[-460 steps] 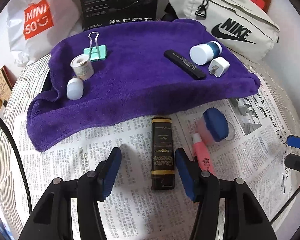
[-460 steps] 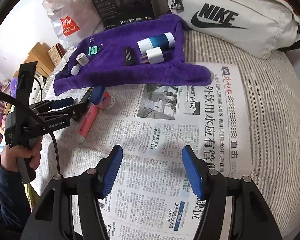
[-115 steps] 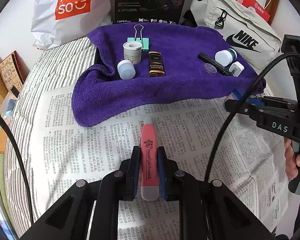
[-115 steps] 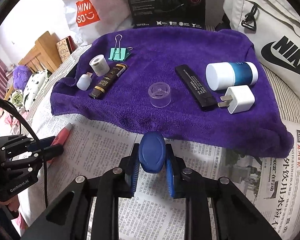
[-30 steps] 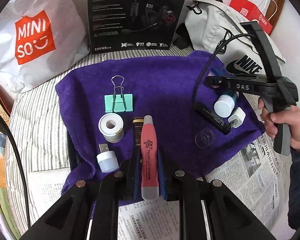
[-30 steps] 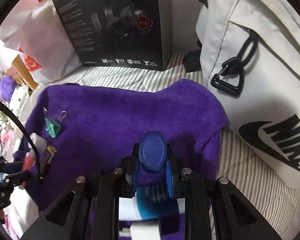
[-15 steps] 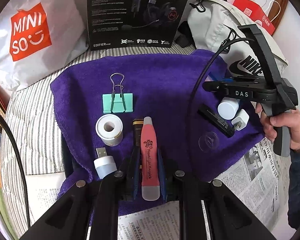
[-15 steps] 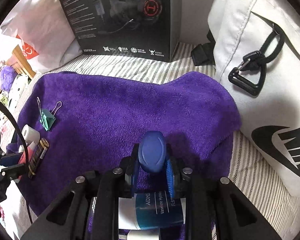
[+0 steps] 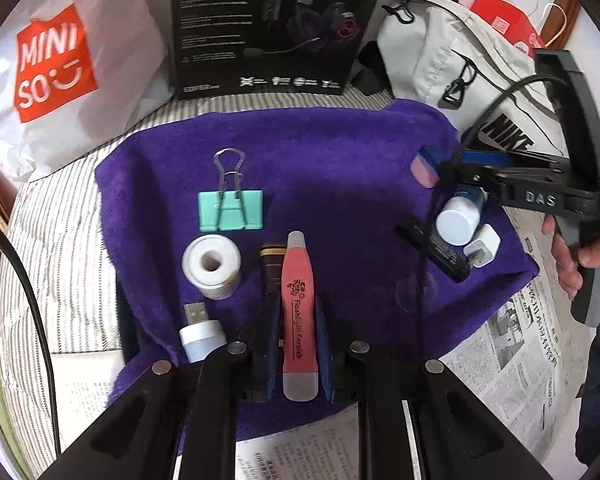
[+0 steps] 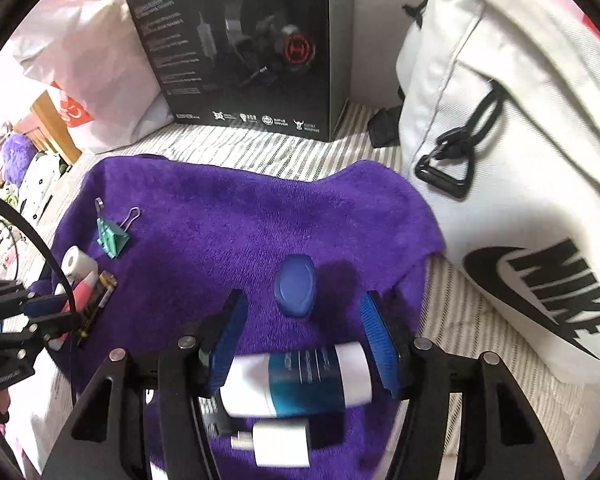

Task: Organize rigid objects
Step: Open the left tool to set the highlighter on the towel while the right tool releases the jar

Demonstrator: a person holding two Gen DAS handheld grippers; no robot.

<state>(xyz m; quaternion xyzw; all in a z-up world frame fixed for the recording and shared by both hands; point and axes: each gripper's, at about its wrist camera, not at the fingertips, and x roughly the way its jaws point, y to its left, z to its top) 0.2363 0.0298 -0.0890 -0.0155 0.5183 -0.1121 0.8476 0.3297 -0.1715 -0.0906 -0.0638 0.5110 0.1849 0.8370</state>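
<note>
My left gripper [image 9: 297,314] is shut on a pink flashlight tube [image 9: 296,300], held just above the near part of the purple towel [image 9: 340,152]. My right gripper [image 10: 302,306] has its jaws opening. The small blue-lidded pink jar [image 10: 295,288] rests on the towel [image 10: 220,232] just ahead of the pads, and neither pad touches it. In the left wrist view this jar [image 9: 426,164] sits at the towel's far right, at the tips of the right gripper. Below the right gripper lie a white and teal jar [image 10: 300,378] and a white charger [image 10: 280,442].
On the towel lie a green binder clip [image 9: 231,210], tape roll [image 9: 212,266], USB light [image 9: 202,338], black-gold box [image 9: 272,268], black bar [image 9: 434,246] and clear lid [image 9: 416,290]. A Miniso bag [image 9: 60,64], headset box [image 9: 268,28] and Nike bag [image 10: 520,200] stand behind; newspaper [image 9: 500,360] lies in front.
The right gripper's jaws have spread apart and let go of the blue-lidded jar, which now lies on the towel. The left gripper still holds the pink flashlight in about the same place.
</note>
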